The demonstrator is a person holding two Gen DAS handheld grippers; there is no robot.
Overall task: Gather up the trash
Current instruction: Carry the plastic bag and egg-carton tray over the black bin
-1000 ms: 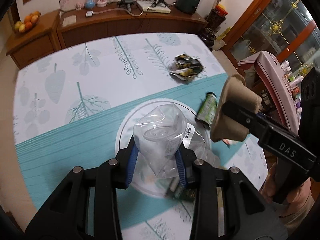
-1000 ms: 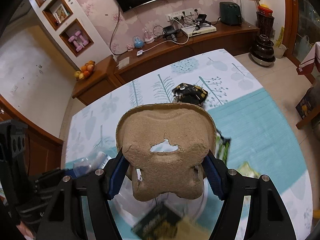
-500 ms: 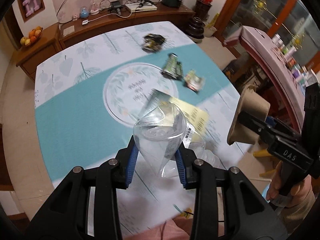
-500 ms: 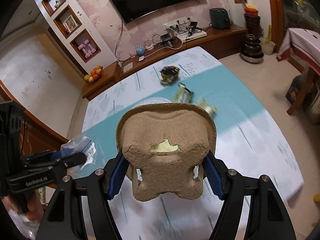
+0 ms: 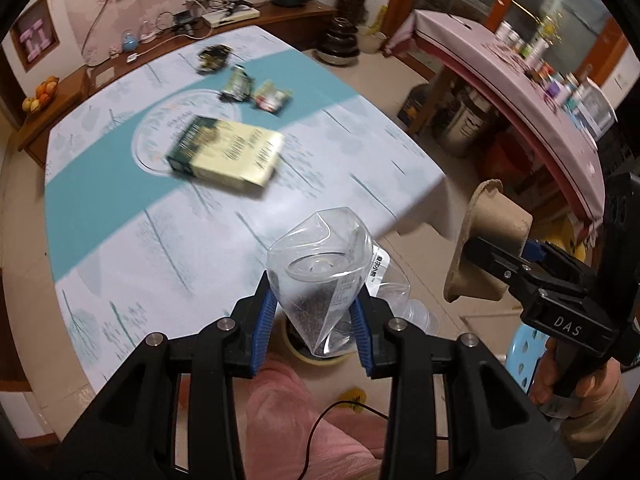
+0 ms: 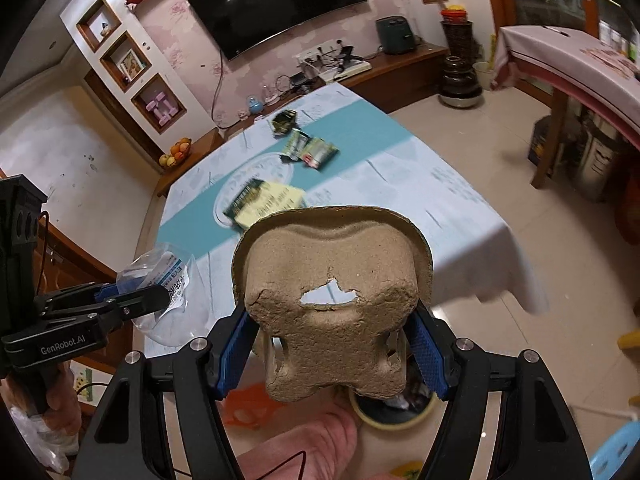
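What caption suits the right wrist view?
Right gripper holds a torn pulp carton piece above a yellow-rimmed bin.

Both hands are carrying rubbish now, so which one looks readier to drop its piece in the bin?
Probably the left gripper: its crushed clear plastic bottle hangs right over the yellow-rimmed bin. The right gripper holds the cardboard tray nearer the bin's edge.

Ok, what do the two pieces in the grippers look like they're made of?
Left gripper: the clear container looks like thin glossy plastic; it is see-through, creased, with a printed label. Right gripper: the brown tray piece looks like matte moulded paper pulp; it has a grainy, fibrous surface, and a ragged torn hole.
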